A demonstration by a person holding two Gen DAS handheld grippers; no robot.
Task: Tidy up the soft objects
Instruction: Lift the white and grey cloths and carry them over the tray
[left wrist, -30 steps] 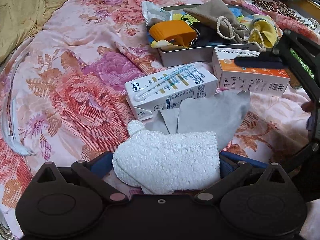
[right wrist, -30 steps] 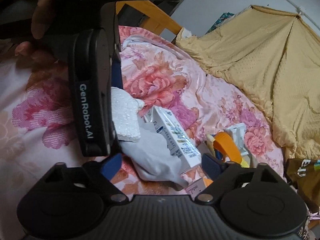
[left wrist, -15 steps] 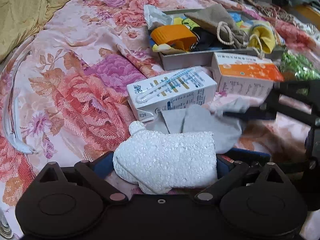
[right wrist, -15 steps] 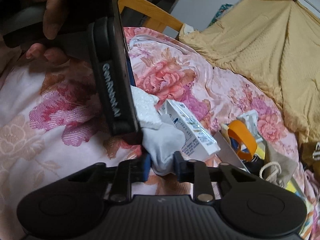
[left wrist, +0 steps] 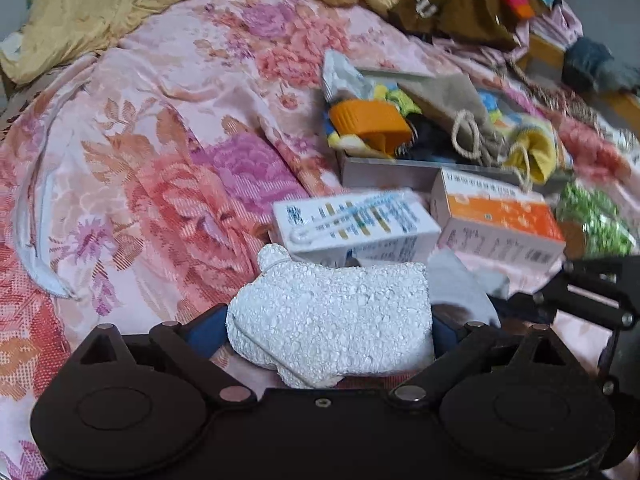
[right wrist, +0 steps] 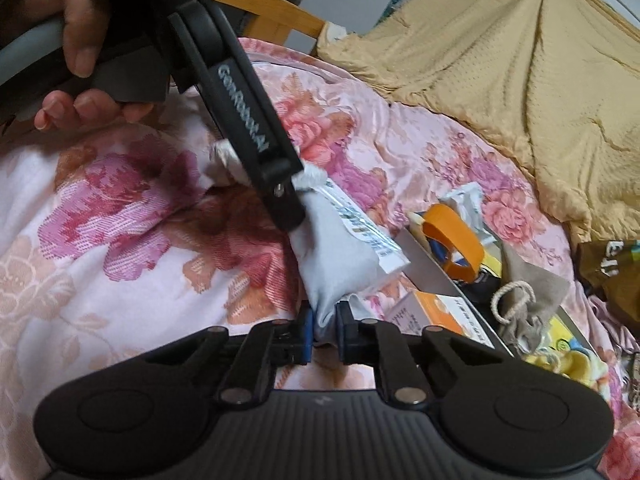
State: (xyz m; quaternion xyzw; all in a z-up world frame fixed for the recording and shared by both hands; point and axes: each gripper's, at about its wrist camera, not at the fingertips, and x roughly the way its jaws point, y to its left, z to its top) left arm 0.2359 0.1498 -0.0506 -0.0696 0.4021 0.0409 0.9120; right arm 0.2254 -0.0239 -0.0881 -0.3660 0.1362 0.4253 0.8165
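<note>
A white bumpy soft cloth [left wrist: 328, 312] sits between the blue pads of my left gripper [left wrist: 330, 332], which is shut on it, low over the floral bedspread [left wrist: 140, 200]. A grey cloth [left wrist: 460, 284] trails out from behind the white one to the right. In the right wrist view the same grey cloth [right wrist: 340, 264] stretches from the left gripper's black side down into my right gripper [right wrist: 324, 332]. That gripper's jaws are closing and its pads pinch the cloth's end. The white cloth [right wrist: 224, 156] peeks out behind the left gripper's body.
Just beyond the cloths lie a white drink carton [left wrist: 352, 228] and an orange-and-white box [left wrist: 496, 220]. Behind them a grey tray [left wrist: 400, 172] holds an orange tape roll [left wrist: 372, 124], a drawstring pouch [left wrist: 452, 100] and other items. A yellow blanket [left wrist: 120, 0] is heaped at the back. A person's hand [right wrist: 76, 40] grips the left handle.
My right gripper went from wide open to shut on the end of the grey cloth, which is now drawn taut. Both views have rolled slightly. The white cloth stays in the left gripper.
</note>
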